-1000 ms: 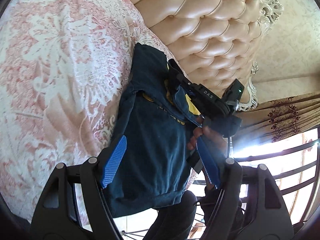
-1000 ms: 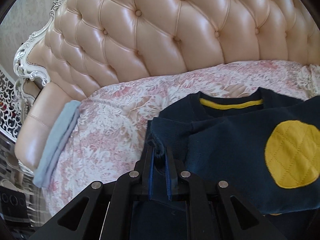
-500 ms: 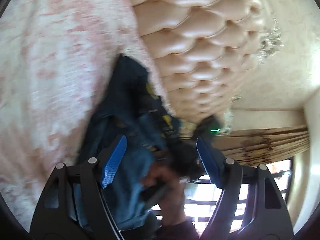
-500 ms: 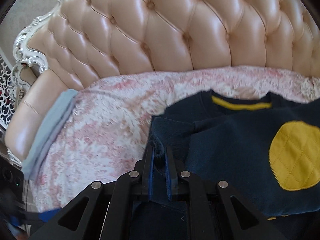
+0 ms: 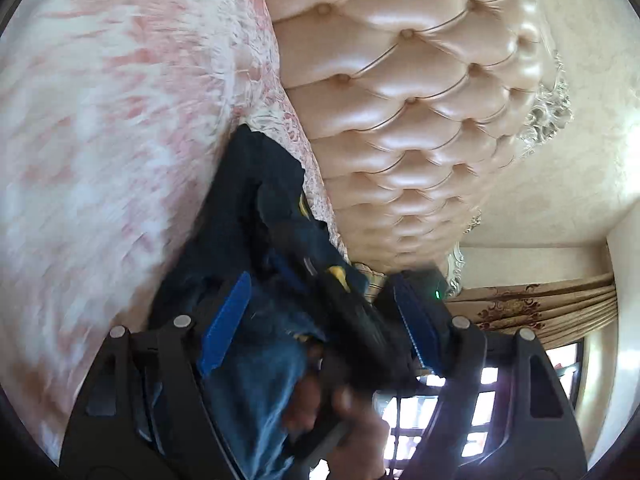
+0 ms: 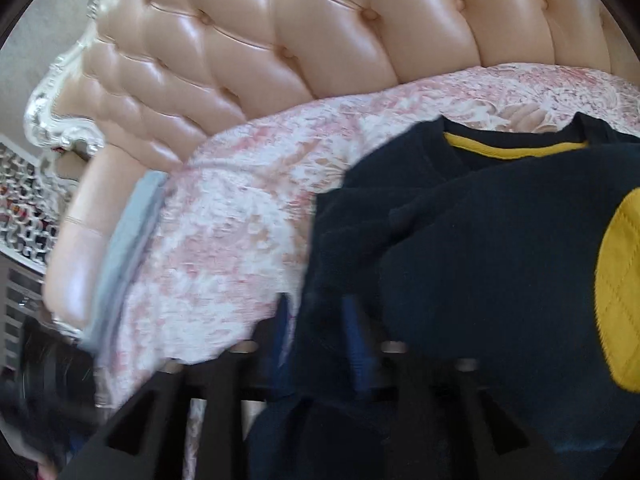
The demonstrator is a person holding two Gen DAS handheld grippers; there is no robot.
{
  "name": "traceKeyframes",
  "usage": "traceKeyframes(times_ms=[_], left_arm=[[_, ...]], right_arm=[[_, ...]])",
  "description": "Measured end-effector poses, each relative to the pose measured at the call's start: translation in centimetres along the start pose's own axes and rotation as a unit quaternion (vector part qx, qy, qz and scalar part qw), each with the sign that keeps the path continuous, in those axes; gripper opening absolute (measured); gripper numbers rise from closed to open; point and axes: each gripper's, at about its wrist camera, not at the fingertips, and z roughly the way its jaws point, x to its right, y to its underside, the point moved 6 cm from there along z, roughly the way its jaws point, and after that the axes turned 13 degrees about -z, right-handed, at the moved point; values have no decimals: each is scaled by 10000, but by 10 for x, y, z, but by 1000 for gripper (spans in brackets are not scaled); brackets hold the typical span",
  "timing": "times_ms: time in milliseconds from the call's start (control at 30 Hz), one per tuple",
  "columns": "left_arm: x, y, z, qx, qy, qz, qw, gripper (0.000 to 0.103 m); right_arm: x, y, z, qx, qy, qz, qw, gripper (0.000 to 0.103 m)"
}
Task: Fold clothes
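Now, sweater (image 6: 480, 248): we see navy knit with a yellow patch and yellow neck lining, lying on the bed near the headboard.
Right tool (image 6: 320, 344): we see its blue pads pinched together on the sweater's edge fold.
Left tool (image 5: 320, 336): jaws spread wide, holding nothing, over the sweater.
Bedspread (image 6: 240, 216): pink and white floral.
Headboard (image 6: 300, 40): tufted, peach-coloured.
Grey cloth (image 6: 124, 248): at the bed's side edge.

Dark navy sweatshirt (image 6: 480, 240) with yellow neckband lining and a quilted yellow round patch, partly folded and rumpled, lying on the pink-and-white floral bedspread (image 6: 240, 216) near the tufted headboard; one fold pinched between blue pads.
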Motion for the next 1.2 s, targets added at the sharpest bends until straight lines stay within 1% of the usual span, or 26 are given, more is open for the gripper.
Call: traceKeyframes(times_ms=[33, 67, 100, 167, 200, 233, 267, 333, 400, 433, 467, 533, 567, 600, 633, 700, 767, 833, 933, 1000, 1133, 1200], left_arm=[[3, -5, 7, -68, -5, -30, 10000, 76], [6, -10, 15, -133, -26, -65, 9999, 76], [4, -14, 23, -189, -96, -111, 9997, 76], [-1, -19, 38, -387, -171, -253, 9988, 76], [-5, -19, 47, -503, -278, -241, 9981, 73], [-9, -18, 54, -600, -404, -222, 9971, 70], [-13, -18, 59, -621, -566, -185, 9963, 64], [-15, -18, 66, -593, -741, -72, 9955, 63], [-17, -18, 74, -542, -1037, 38, 9931, 63], [-17, -18, 79, -591, -1042, -3, 9928, 63], [-16, -19, 85, -669, -1043, 13, 9923, 63], [-15, -22, 96, -688, -1228, 135, 9900, 62], [-15, -24, 101, -680, -1308, 190, 9889, 47], [-13, -24, 102, -689, -1353, 263, 9881, 8], [-11, -25, 103, -698, -1398, 335, 9872, 10], [-7, -25, 105, -710, -1474, 485, 9853, 11], [3, -22, 104, -683, -1452, 652, 9849, 11], [11, -20, 102, -694, -1397, 687, 9854, 11], [19, -18, 102, -697, -1366, 753, 9853, 10], [21, -18, 102, -698, -1359, 771, 9852, 10], [26, -18, 101, -671, -1323, 792, 9858, 10], [29, -16, 100, -669, -1299, 831, 9858, 10]], right_arm=[[-6, 0, -6, 90, -75, -34, 9999, 68], [-13, 1, -17, 216, -100, -69, 9997, 88], [-17, 5, -28, 303, 24, -139, 9994, 95], [-21, 19, -53, 449, 264, -209, 9984, 96], [-20, 28, -67, 508, 371, -205, 9978, 96], [-13, 40, -81, 647, 348, -41, 9973, 96], [-6, 52, -96, 789, 319, 132, 9963, 96], [19, 72, -123, 1107, 335, 510, 9920, 95], [50, 91, -145, 1434, 372, 989, 9840, 95], [66, 99, -153, 1550, 375, 1255, 9792, 94], [82, 107, -161, 1665, 377, 1519, 9735, 93], [104, 115, -174, 1920, 292, 1921, 9620, 93], [113, 116, -179, 2049, 176, 2107, 9557, 93], [121, 116, -184, 2190, 9, 2297, 9483, 93], [130, 118, -186, 2332, -157, 2549, 9383, 93], [148, 121, -192, 2608, -489, 3052, 9146, 93], [154, 122, -190, 2757, -707, 3350, 8982, 93], [160, 122, -187, 2897, -920, 3637, 8805, 93], [170, 124, -184, 3098, -1237, 4056, 8510, 93], [169, 120, -187, 3256, -1425, 4136, 8382, 93], [174, 112, -186, 3400, -1652, 4251, 8224, 93], [180, 108, -179, 3387, -1685, 4317, 8189, 93]])
